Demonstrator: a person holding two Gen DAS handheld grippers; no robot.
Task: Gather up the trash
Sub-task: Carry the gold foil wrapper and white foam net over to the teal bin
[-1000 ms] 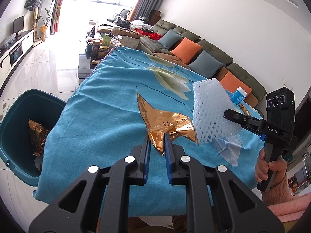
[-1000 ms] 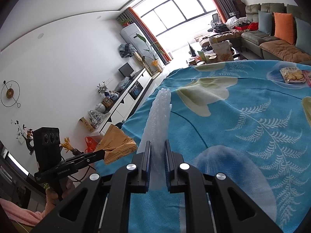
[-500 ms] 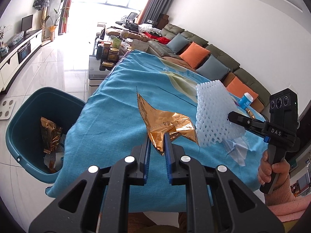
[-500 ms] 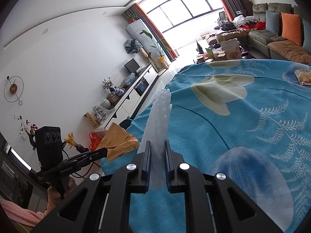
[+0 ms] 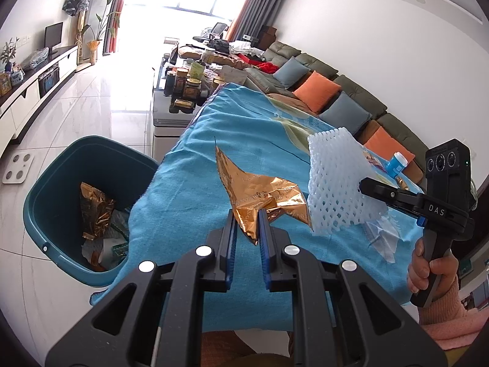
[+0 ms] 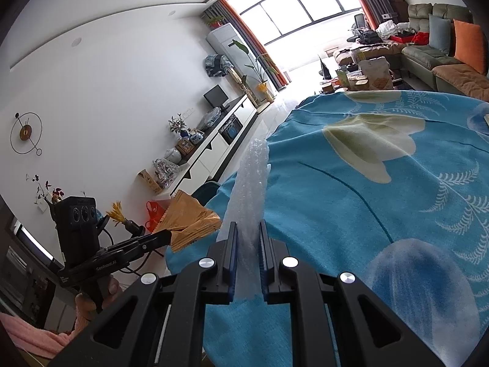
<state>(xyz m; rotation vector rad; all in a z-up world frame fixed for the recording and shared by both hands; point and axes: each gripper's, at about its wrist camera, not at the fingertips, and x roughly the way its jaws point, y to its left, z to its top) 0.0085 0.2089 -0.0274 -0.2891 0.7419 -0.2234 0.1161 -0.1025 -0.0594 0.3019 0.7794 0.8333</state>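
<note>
1. Wrapper [image 5: 259, 195] of gold foil, pinched between the pads of the left gripper [image 5: 247, 232], hanging above the near part of the blue tablecloth [image 5: 189, 189].
2. Foam net [image 5: 336, 183], white, clamped flat in the right gripper [image 6: 247, 244], also held off the cloth, just right of the wrapper.
3. Teal bin [image 5: 55, 183] on the floor at the left edge of the table, open-topped, with another gold wrapper and scraps already inside.
4. Step in hand, by the look of it: carrying both pieces over to the bin.
5. To do it well:
   - keep both grips firm until each piece is over the bin mouth;
   - lead with the left gripper, nearer the bin, so the two tools do not cross;
   - lift clear of the tablecloth edge so the wrapper's trailing corner does not snag;
   - open only when well inside the rim, since foil and foam are light and may drift.
6. Left on the table: a clear plastic scrap [image 5: 382, 238] and a small blue bottle [image 5: 395, 165] farther back.
</note>
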